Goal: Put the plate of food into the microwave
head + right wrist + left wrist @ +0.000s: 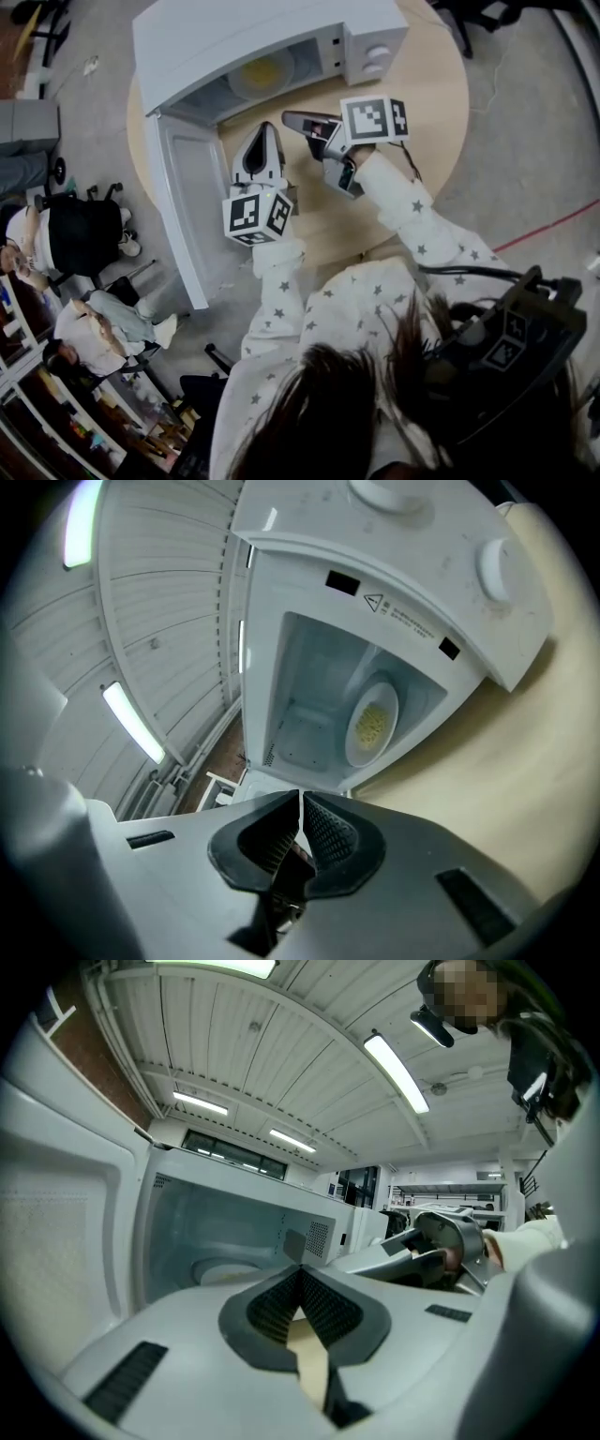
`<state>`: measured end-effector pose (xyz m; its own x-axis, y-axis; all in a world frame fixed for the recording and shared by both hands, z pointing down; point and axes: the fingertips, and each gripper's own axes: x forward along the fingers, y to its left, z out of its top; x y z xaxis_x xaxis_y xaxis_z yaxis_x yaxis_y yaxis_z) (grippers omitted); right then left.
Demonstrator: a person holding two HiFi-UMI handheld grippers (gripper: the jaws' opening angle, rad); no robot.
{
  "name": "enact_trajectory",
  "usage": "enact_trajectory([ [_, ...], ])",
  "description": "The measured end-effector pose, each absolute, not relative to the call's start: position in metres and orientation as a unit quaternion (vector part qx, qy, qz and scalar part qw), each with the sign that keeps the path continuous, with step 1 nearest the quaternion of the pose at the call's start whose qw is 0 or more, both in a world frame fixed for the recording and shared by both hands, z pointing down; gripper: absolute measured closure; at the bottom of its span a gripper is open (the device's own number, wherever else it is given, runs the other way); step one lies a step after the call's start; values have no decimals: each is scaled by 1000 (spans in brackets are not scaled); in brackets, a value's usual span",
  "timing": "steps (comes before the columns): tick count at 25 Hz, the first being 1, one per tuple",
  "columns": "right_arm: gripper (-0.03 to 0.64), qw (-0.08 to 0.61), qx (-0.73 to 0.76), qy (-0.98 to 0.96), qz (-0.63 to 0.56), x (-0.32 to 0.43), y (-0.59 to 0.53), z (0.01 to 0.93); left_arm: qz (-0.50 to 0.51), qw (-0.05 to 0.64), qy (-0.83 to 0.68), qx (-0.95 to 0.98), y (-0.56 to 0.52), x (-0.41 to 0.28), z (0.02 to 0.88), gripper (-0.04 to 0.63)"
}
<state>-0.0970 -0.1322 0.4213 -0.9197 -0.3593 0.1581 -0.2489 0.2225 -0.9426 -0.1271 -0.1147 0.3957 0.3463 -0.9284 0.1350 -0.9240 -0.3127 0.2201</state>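
With the round white plate of yellow food [261, 75] inside the open white microwave [216, 33], the left hand-held gripper [266, 131] and right hand-held gripper [292, 118] hang outside, jaws together, empty.

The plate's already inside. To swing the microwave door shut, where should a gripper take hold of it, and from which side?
Probably the free edge of the microwave door, the end farthest from the hinge. The door stands wide open as a thin upright panel, so opened jaws could pinch that edge end-on, coming from in front of the microwave. The left gripper, shut, is closer.
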Motion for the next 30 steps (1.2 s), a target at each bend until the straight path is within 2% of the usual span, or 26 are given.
enact_trajectory([
  [11, 611, 74, -144, 817, -554, -72, -94, 367, -13, 104, -564, 819, -79, -103, 355, 594],
  [30, 611, 96, -135, 838, -520, -53, -63, 362, -20, 96, -558, 824, -38, -80, 343, 594],
])
